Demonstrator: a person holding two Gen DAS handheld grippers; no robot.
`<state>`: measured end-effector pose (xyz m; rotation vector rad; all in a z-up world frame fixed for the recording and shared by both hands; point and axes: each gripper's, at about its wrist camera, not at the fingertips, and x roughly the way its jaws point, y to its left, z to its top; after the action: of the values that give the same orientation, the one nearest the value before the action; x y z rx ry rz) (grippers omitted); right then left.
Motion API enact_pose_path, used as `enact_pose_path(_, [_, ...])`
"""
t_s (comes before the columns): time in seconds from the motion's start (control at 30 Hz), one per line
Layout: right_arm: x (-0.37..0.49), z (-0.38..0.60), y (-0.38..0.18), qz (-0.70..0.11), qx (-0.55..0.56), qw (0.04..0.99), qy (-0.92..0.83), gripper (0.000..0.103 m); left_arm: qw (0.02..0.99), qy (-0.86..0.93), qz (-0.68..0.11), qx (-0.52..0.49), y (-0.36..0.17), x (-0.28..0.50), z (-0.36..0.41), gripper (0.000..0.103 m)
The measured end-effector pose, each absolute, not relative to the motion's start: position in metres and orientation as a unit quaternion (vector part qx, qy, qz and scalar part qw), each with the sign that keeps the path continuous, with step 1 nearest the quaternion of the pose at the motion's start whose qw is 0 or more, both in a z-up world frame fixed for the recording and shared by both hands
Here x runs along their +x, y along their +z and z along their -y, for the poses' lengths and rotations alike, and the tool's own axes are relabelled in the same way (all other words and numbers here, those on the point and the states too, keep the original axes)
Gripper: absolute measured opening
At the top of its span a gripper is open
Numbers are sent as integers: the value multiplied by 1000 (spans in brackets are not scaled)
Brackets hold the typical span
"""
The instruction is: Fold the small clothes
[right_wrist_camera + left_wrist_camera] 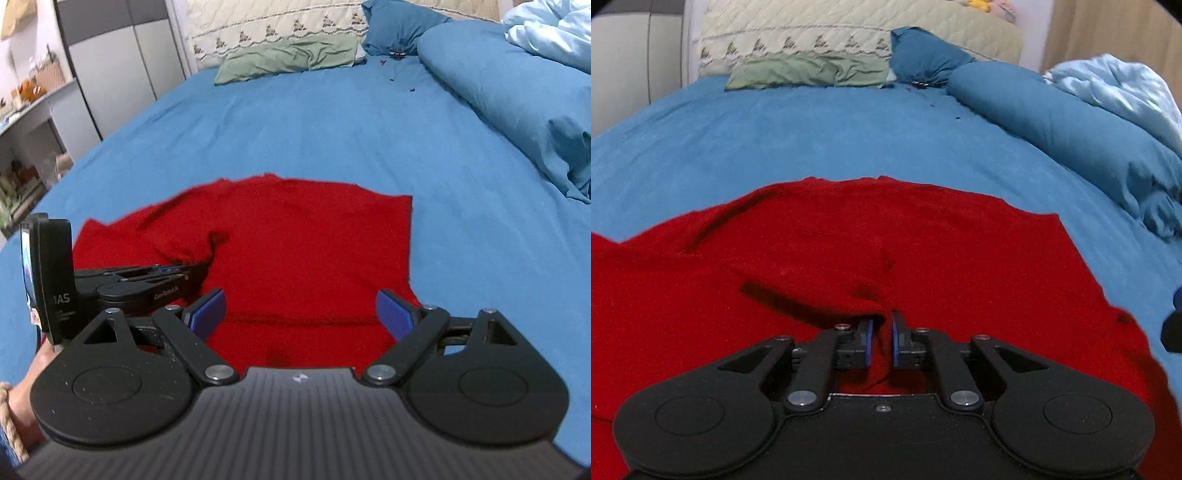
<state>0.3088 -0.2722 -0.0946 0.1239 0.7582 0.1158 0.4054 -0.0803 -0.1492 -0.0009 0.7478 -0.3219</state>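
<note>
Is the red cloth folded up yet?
Mostly spread: the red cloth lies flat on the blue bed, with one bunch pinched by the left hand-held gripper.

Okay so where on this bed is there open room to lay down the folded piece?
Widest bare stretch: blue sheet between the red garment and the green pillow. A narrower strip runs between the garment's right edge and the rolled blue duvet. Crowded at the garment's left, where the left gripper pinches it; right gripper open.
</note>
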Motion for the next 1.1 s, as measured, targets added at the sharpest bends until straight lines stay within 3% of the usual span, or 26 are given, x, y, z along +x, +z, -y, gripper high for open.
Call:
enact_pose_path(0.03, [308,273,-97,-369,59,926,60,103,917,-165,-363,4,-146,402,80,37])
enact_pose_path(0.07, [308,272,-98,-371,63,925,61,103,916,-172,-362,7,-143,398,76,62])
enact_pose_path(0.1, [309,270,-98,-368,65,925,65,103,917,-176,-359,13,-139,393,70,75])
enact_pose_path(0.3, [321,252,-91,-355,54,926,116,103,931,-126,-340,42,-121,349,-3,78])
enact_pose_path(0.37, [330,229,-94,-357,11,925,131,103,937,-91,-335,38,-124,339,-35,88])
enact_pose_path(0.5, [353,168,-109,-355,-76,919,156,100,939,-51,-340,-3,-139,344,-76,89])
enact_pose_path(0.77, [411,87,-164,-379,-154,905,116,71,933,-44,-356,-4,-149,365,-81,88])
enact_pose_path(0.83, [421,99,-164,-379,-108,913,102,49,934,-47,-355,7,-149,353,-85,88])
enact_pose_path(0.93, [419,142,-154,-376,10,922,89,40,937,-43,-348,8,-150,351,-88,88])
enact_pose_path(1.1, [391,200,-162,-372,106,920,62,43,934,-42,-354,-10,-154,348,-97,88])
